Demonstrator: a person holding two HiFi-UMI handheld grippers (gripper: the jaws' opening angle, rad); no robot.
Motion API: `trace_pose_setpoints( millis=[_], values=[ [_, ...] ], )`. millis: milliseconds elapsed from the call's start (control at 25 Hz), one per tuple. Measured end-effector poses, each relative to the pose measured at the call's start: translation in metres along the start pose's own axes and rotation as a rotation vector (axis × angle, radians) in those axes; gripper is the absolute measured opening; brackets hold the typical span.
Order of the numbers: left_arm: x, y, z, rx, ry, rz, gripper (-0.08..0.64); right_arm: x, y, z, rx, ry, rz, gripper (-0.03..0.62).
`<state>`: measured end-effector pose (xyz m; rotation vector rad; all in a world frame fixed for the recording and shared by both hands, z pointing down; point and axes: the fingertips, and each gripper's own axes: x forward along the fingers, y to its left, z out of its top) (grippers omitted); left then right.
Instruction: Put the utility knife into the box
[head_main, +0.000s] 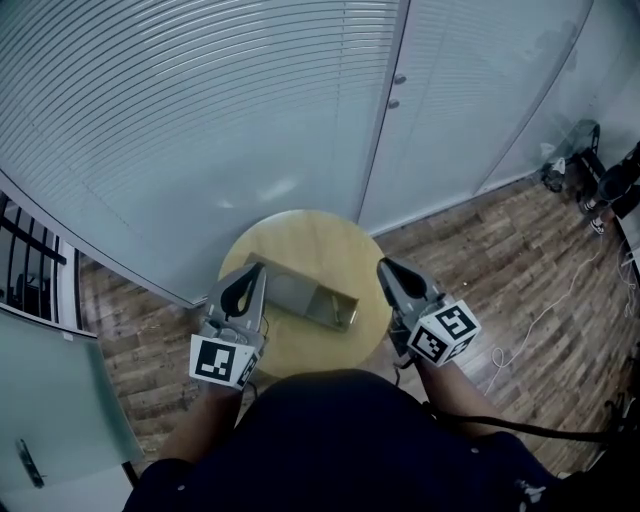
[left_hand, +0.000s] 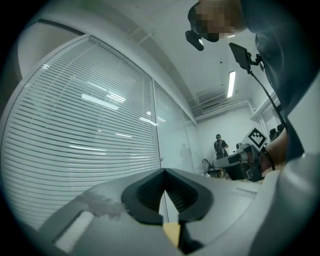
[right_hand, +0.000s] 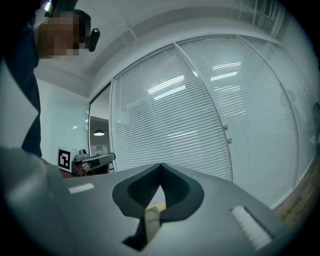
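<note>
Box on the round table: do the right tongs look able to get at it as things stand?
Probably yes. The right tongs hang just right of the box, with only bare table between them. They are shut and empty, so they would have to open first.
</note>
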<state>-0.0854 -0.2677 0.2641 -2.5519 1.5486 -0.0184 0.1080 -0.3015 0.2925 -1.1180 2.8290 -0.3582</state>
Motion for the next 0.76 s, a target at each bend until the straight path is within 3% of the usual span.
trace_pose_setpoints(
  millis=[440,760],
  values=[
    [0.0051,0.0013,-0.0018,0.063,0.019,-0.029,0.003,0.0077,-0.0044,-0.0045,0.017,0.004,-0.01,0.009],
    [0.0086,0.0018,0.0032,0.05,0.016,-0.028,0.003,0.0068,-0.005,-0.0033,0.019,0.0,-0.018,0.009]
  ],
)
